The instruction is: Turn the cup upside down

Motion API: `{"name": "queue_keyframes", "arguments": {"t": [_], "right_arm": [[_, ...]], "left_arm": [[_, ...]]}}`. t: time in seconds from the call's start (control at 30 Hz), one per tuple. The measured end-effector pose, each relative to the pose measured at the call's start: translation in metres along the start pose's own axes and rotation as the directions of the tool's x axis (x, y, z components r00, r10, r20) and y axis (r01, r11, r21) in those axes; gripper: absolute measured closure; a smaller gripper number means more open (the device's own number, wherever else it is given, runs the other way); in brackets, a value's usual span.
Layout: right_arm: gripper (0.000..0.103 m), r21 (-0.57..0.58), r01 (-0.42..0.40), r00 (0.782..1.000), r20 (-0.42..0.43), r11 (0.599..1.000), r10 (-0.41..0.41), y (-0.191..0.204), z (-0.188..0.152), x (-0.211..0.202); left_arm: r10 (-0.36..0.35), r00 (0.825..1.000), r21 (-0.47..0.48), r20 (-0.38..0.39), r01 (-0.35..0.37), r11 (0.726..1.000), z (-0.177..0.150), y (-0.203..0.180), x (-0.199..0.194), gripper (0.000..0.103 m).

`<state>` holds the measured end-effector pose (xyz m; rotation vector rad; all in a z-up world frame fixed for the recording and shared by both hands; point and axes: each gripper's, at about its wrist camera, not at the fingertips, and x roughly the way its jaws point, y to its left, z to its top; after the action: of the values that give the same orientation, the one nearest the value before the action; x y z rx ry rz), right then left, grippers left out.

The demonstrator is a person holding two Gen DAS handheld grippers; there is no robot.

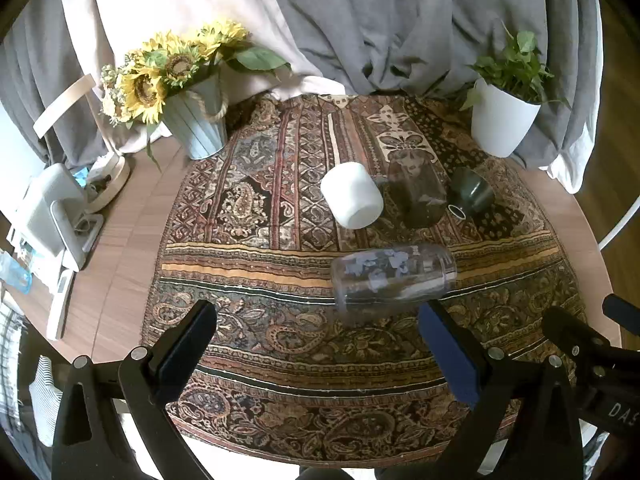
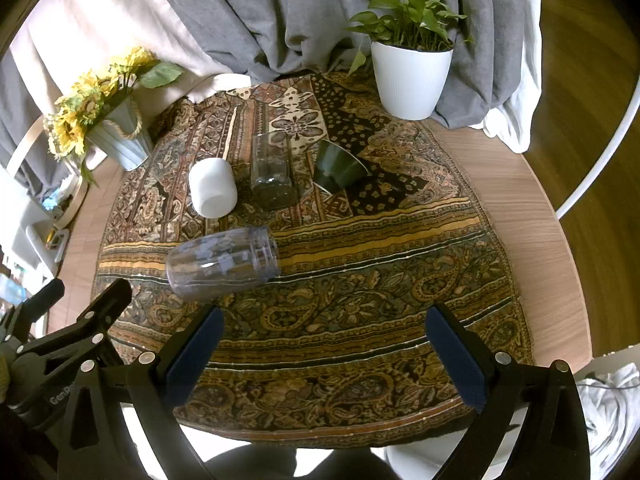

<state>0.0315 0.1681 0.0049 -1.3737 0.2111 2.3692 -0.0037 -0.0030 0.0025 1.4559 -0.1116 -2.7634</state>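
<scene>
Several cups lie on their sides on a patterned cloth (image 1: 280,360). A clear plastic cup with pale flower prints (image 1: 394,276) lies nearest, mouth to the right; it also shows in the right wrist view (image 2: 224,264). Behind it lie a white cup (image 1: 352,194) (image 2: 212,188), a clear dark-tinted glass (image 1: 416,188) (image 2: 272,172) and a dark green cup (image 1: 470,192) (image 2: 338,164). My left gripper (image 1: 320,320) is open and empty, just short of the printed cup. My right gripper (image 2: 326,330) is open and empty, to the right of that cup.
A sunflower bucket (image 1: 196,120) (image 2: 120,140) stands at the back left and a white plant pot (image 1: 502,116) (image 2: 410,76) at the back right. Grey and beige fabric hangs behind. A white device (image 1: 56,216) sits at the table's left edge.
</scene>
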Motion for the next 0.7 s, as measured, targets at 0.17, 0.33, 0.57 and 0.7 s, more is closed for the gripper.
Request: {"name": "queue_keyframes", "arguments": {"t": [0.17,0.33,0.57,0.7], "right_arm": [[0.001,0.0,0.004,1.0,0.001,1.0,-0.004,0.0001,-0.0004,-0.0007],[0.001,0.004,0.005,1.0,0.001,1.0,-0.005,-0.0002,-0.0006,-0.0006],[0.001,0.007,0.007,1.0,0.002,1.0,-0.007,-0.0009,-0.001,-0.0012],[0.001,0.006,0.01,1.0,0.002,1.0,-0.01,-0.0001,-0.0011,-0.0009]], "left_arm": [[-0.001,1.0,0.001,0.002,0.001,1.0,-0.0013,-0.0003,0.0,0.0],[0.002,1.0,0.001,-0.001,-0.002,1.0,-0.0025,-0.0002,0.0003,0.0],[-0.004,1.0,0.002,0.007,0.004,1.0,-0.0036,-0.0018,-0.0006,0.0],[-0.007,1.0,0.003,0.019,0.007,1.0,-0.0029,-0.0008,-0.0033,0.0]]}}
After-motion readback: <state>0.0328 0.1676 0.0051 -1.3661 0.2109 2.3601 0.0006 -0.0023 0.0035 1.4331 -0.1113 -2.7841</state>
